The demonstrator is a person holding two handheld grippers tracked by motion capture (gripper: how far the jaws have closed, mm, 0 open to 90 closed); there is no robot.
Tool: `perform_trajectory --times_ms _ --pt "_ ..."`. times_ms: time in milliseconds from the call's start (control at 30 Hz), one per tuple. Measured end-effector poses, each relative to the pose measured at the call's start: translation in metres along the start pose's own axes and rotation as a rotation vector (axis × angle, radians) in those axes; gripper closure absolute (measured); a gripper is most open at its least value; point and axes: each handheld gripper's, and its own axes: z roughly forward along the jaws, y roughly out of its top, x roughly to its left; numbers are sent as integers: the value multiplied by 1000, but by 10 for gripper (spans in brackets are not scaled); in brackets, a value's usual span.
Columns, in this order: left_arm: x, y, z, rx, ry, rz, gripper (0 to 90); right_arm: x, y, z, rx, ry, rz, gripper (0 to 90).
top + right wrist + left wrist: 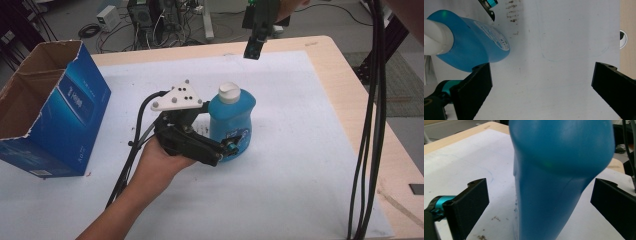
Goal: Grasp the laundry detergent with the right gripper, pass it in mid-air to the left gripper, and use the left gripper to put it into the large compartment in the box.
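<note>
Between the jaws of your left gripper stands the bottle, upright on the white mat of the worktop. The jaws are spread wide, one on each side of the lower body, neither touching it. In the high view, the left gripper sits low at the bottle's front face, near the label, with the white cap above it.

Step in hand, as judged: closing on the bottle. The body narrows toward the base and bulges above, so close squarely across the narrow part and keep both pads level. The gap looks larger on one side in the left gripper view; centre the bottle before closing, or one pad will push it sideways and may tip it. The plastic looks smooth, so grip firmly.

Your right gripper hangs high over the far edge of the worktop, jaws wide and holding nothing. From its own view, the right gripper looks down on bare mat, with the bottle off to the side.

Room: bare mat lies ahead of and beside the left gripper. The open box stands behind your left hand, well apart. Black cables hang on the right-gripper side; keep clear of them.
</note>
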Motion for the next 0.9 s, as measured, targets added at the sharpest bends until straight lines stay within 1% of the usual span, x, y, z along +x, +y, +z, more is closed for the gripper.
perform_trajectory --times_ms 67,200,267,300,367,400,433,500,567,633,767,833,900 --pt "0 -1 3 -1 4 9 17 0 0 0 0 2 6 25" --pt "2 -2 8 -8 5 7 17 0 0 0 4 -1 7 25" --pt "1 -2 10 -21 2 17 47 0 1 0 2 2 9 25" --pt "1 -2 10 -21 2 17 69 0 1 0 2 2 9 25" --pt "1 -3 11 -35 5 13 84 0 0 1 2 4 11 25" --pt "1 -3 11 -31 1 9 90 -1 0 1 -1 4 4 25" --pt "2 -3 11 -29 5 9 90 -1 0 1 -1 4 4 25" --pt "3 -4 12 -29 11 12 124 -1 0 1 -2 4 4 25" --pt "3 -4 12 -32 15 13 126 -1 0 1 -4 4 5 25" --pt "2 -4 12 -34 19 18 167 -1 0 1 0 -1 5 25" --pt "2 -4 12 -34 17 17 197 -1 -1 1 -4 -1 9 25" --pt "2 -5 12 -34 23 18 209 -1 -1 1 1 -1 8 25" --pt "2 -6 12 -39 21 15 242 -1 -1 1 0 -2 9 25"
